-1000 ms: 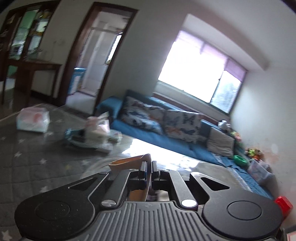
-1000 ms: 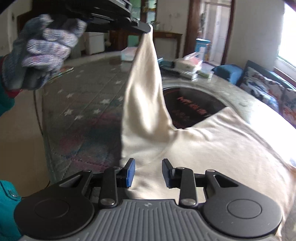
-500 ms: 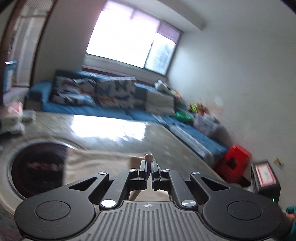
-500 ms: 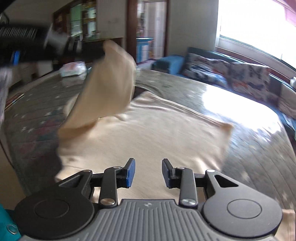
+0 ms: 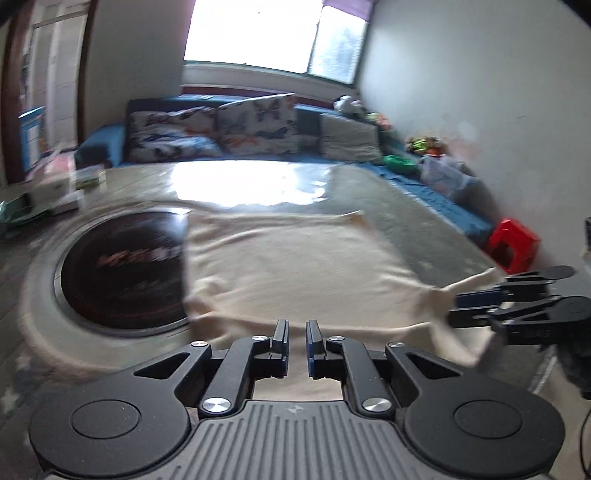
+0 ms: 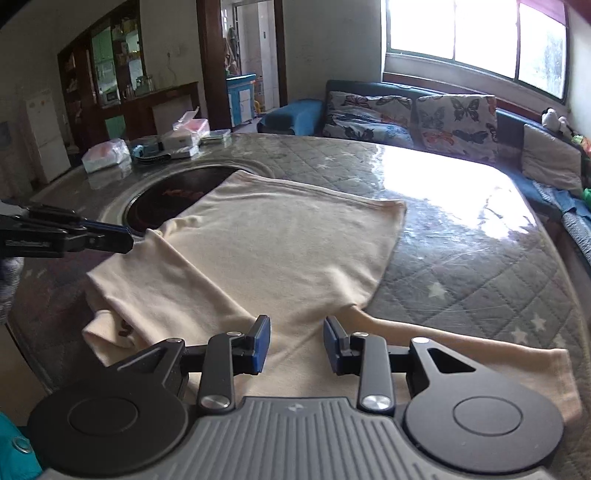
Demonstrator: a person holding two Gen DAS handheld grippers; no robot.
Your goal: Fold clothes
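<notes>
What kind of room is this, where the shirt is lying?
Most likely a living room in someone's home. A blue sofa with butterfly cushions sits under a big window, and the cream shirt lies spread on a large table.

1. My left gripper (image 5: 297, 334) has its jaws slightly apart, holding nothing, low over the near edge of the cream shirt (image 5: 291, 258).
2. The shirt lies spread on the table (image 5: 417, 221), overlapping the dark round hotplate (image 5: 122, 269).
3. My right gripper (image 5: 456, 306) reaches in from the right at the shirt's sleeve.
</notes>
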